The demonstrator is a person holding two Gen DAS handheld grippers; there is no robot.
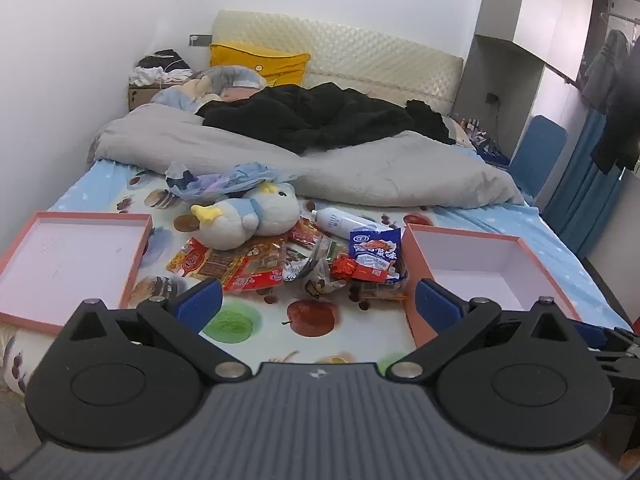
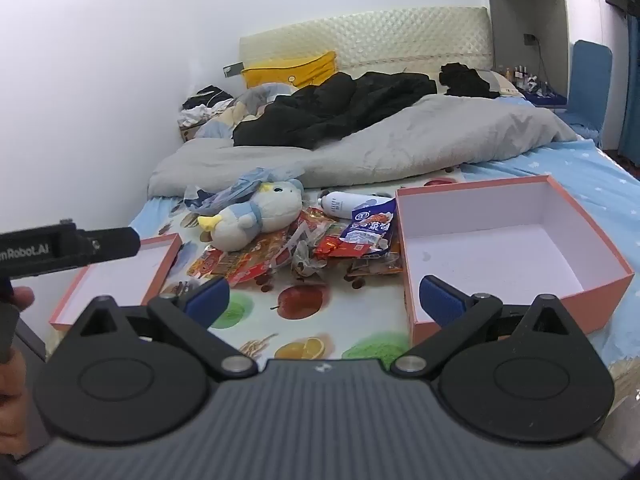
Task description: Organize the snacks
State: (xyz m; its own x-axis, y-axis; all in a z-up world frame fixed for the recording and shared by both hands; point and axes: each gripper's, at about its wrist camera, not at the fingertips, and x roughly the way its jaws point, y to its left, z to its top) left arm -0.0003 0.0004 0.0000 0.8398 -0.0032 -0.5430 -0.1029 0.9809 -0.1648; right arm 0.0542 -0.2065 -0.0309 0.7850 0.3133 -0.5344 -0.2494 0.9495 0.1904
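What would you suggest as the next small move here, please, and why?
Probably ease the open right gripper forward to the blue foil snack packet atop the pile. Both grippers hold nothing, the left gripper also open, and the deep pink cardboard box beside that packet has nothing in it.

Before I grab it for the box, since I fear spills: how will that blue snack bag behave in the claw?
The blue snack bag looks like thin, crinkled film, so probably floppy and light. Its glossy surface may slip. It lies on other packets, so lifting could drag them along.
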